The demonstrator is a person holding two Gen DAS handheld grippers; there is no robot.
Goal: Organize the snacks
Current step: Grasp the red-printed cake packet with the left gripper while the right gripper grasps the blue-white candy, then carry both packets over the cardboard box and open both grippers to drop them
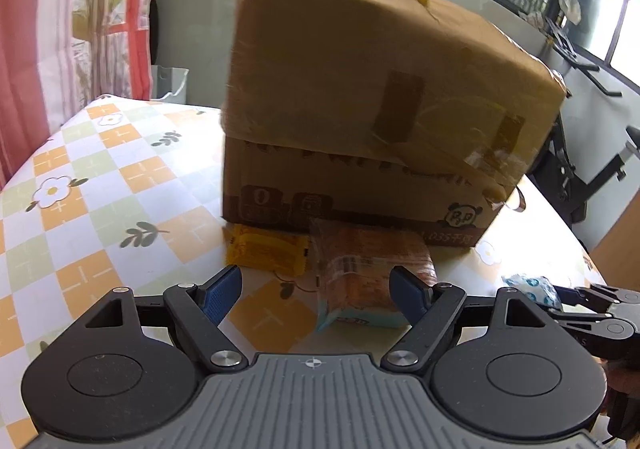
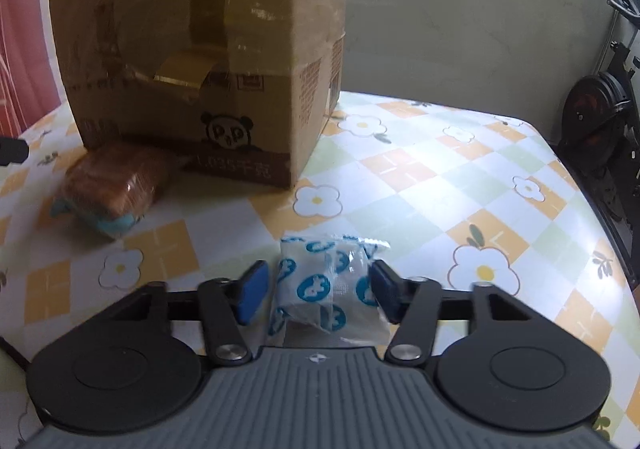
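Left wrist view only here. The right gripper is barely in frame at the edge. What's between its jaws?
Observer: A white packet with blue prints lies on the table, between the right gripper's jaws.
Operator: Gripped?
Observer: Not clearly. There's a gap at one pad; the other sits at the wrapper's edge.
Operator: What's past the table on that side?
Observer: A flywheel, likely an exercise bike's, stands just beyond the edge.
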